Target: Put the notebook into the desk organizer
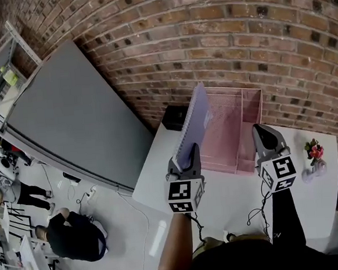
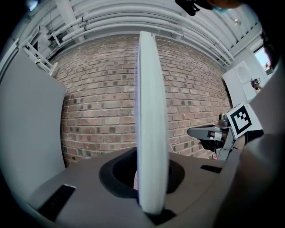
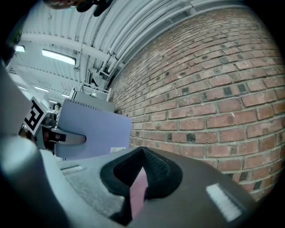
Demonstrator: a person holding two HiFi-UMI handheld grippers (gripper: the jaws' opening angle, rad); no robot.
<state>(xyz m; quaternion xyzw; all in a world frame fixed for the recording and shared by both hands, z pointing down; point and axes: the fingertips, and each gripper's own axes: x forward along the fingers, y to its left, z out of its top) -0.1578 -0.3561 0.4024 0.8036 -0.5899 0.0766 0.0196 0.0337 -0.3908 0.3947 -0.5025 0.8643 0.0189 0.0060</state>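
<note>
Notebook (image 1: 194, 119) upright at the pink desk organizer's (image 1: 245, 105) left wall
My left gripper's (image 1: 189, 154) jaws are clamped on the notebook's lower edge, mid-frame. My right gripper (image 1: 263, 134), jaws together and empty, hangs by the organizer's near right corner. A black box (image 1: 172, 118) sits left of the notebook, a flower vase (image 1: 314, 159) on the desk's (image 1: 232, 196) right, and a brick wall (image 1: 237, 33) behind.

Grey left gripper (image 1: 191, 151), right gripper (image 1: 260, 130); black-white marker cubes (image 1: 185, 195); black sleeve (image 1: 287, 216).
</note>
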